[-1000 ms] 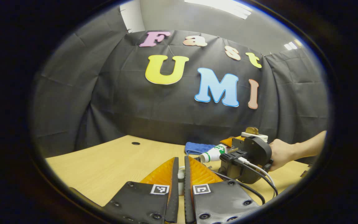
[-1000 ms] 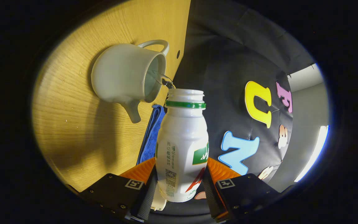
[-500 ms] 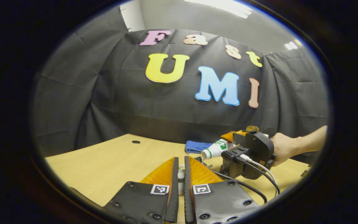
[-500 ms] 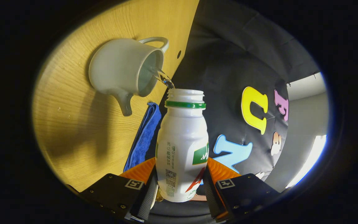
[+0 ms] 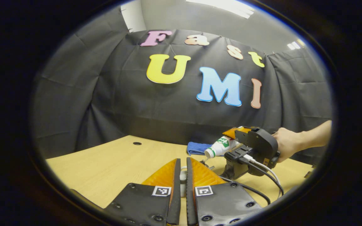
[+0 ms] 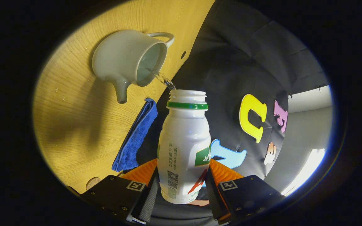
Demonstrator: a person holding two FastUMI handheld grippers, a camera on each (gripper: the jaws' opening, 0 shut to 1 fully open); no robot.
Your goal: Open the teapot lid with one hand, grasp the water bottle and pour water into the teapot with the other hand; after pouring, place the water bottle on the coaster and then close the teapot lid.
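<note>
Water bottle (image 6: pixel 184 147): printed label carrying a QR code and small vertical print, illegible at this resolution. Square coded markers on both gripper bodies. No other legible text.

in the left gripper view, the pale thing (image 5: pixel 183 177) pinched between the left gripper (image 5: pixel 181 169)'s nearly closed fingers is mostly hidden, too little showing to tell what it is. the right gripper (image 5: pixel 250 150), at 3 o'clock there, covers the water bottle (image 5: pixel 220 146)'s base. in the right gripper view, a round brown disc (image 6: pixel 92 183) at 7 o'clock is half cut off by the gripper body.
</note>
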